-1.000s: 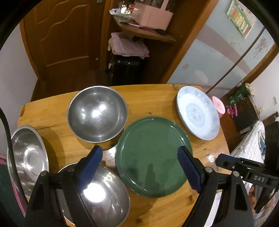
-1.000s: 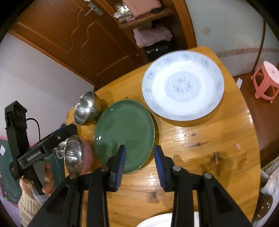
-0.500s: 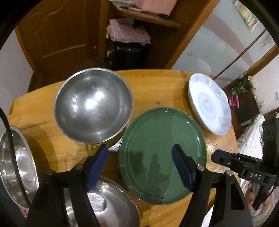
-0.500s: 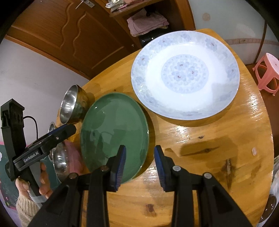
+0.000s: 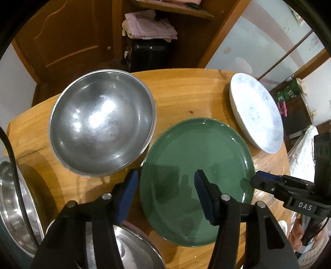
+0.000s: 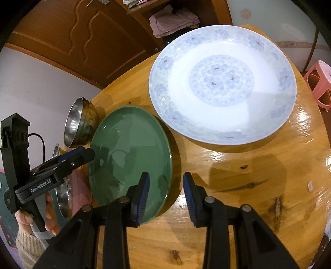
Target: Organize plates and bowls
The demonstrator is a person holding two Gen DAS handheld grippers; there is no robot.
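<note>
Both grippers are straddling the green plate's [image 5: 196, 180] opposite rims — left gripper [image 5: 165, 196] half-open, jaws just closing, right gripper [image 6: 165, 196] narrowly parted, neither gripping — likely preparing a two-handed lift.

A round wooden table [image 5: 186, 91] is lying under the claw, its varnish catching bright glare on the claw's right. Beyond its far edge a brown panelled door [image 6: 62, 39] is standing against a pale wall [image 6: 37, 82]. Right of the door, a wooden shelf [image 5: 173, 10] is holding folded pink cloth [image 5: 149, 27] above a black case [image 5: 149, 53]. A pink plastic stool [image 6: 318, 82] is sitting on the floor, far right.
</note>
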